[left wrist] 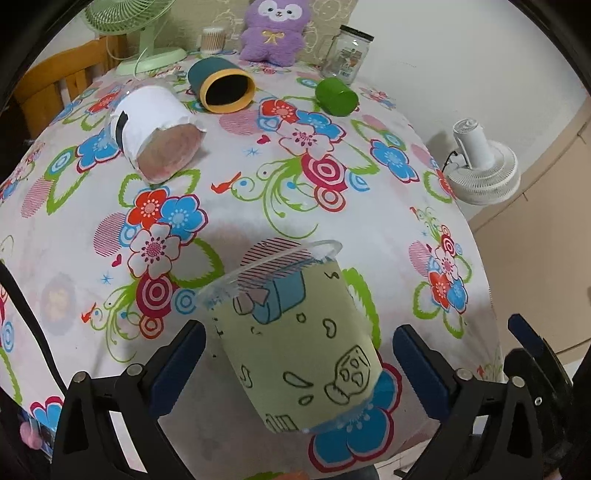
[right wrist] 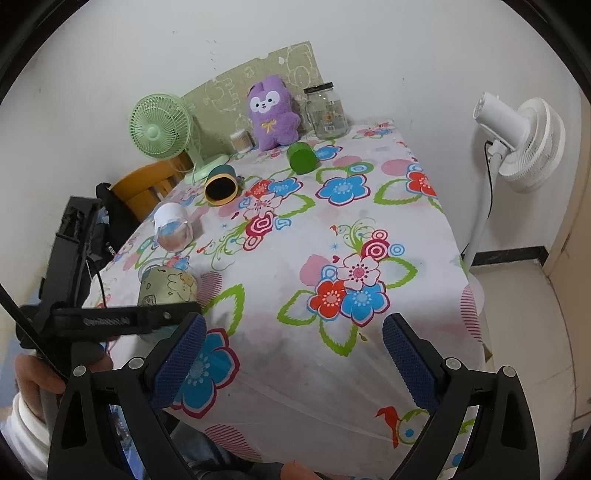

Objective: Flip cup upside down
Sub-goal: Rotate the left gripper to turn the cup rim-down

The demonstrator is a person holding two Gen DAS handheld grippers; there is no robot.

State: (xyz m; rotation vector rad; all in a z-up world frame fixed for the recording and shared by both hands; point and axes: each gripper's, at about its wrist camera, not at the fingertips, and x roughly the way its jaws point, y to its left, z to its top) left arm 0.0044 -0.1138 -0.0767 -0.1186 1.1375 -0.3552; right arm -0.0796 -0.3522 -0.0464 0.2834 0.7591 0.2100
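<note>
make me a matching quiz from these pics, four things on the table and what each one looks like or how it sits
Things:
1. plush toy
2. glass jar
3. teal cup
4. green cup

Descriptions:
A. lying on its side, yellow rim facing the camera
B. purple, propped at the back of the table
C. clear, standing upright with a dark lid
D. solid green, between the jar and the flowers

Pairs: 1-B, 2-C, 3-A, 4-D

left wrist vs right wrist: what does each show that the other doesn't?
Left wrist only: the open left gripper straddling the clear plastic cup with the pale green cartoon sleeve, pads apart from it.

Right wrist only: the open right gripper, holding nothing, and the black and white baseboard.

Both: the dark teal cup with a yellow rim, the small green cup and the purple plush toy.
</note>
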